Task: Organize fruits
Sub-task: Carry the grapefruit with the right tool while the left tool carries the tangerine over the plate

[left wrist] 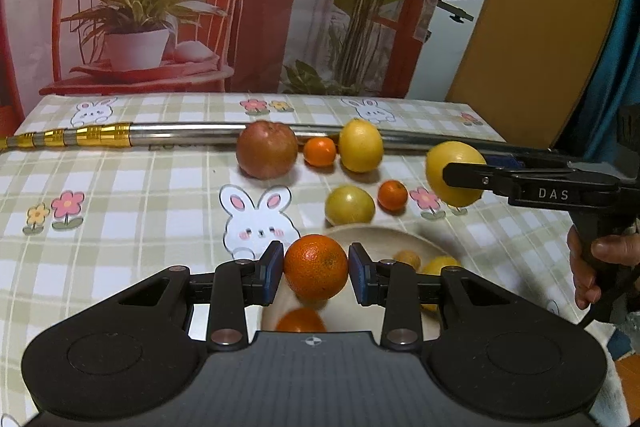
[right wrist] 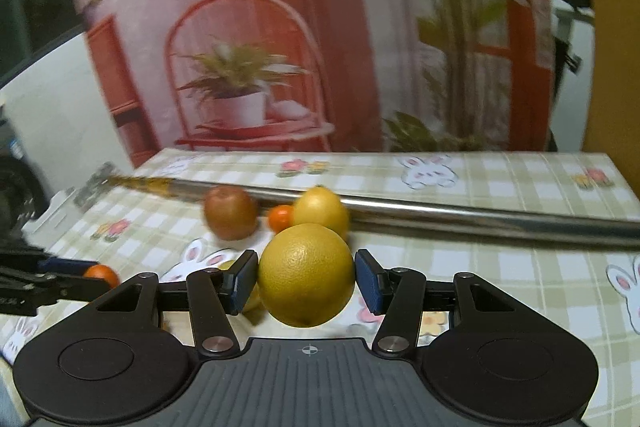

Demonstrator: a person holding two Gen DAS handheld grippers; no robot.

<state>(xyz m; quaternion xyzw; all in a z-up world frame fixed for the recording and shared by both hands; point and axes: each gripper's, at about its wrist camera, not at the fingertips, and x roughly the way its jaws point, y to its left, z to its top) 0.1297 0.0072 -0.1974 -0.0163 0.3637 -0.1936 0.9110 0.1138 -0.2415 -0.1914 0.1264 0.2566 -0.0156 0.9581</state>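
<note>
My left gripper (left wrist: 316,267) is shut on an orange (left wrist: 316,247), held above a cream plate (left wrist: 380,233). The plate holds another orange (left wrist: 300,321) and some yellow fruit (left wrist: 442,263), partly hidden by my fingers. My right gripper (right wrist: 306,277) is shut on a large yellow citrus (right wrist: 306,259) and lifted off the table; in the left wrist view it comes in from the right (left wrist: 460,175). On the cloth lie a reddish apple (left wrist: 266,155), a lemon (left wrist: 360,151), a second yellow fruit (left wrist: 349,205) and two small tangerines (left wrist: 319,151) (left wrist: 392,195).
A long metal pole (left wrist: 180,133) with a gold end lies across the table behind the fruit. A printed backdrop of a chair and plants hangs at the far edge. A person's hand (left wrist: 592,259) grips the right tool's handle. The checked cloth (left wrist: 120,219) covers the table.
</note>
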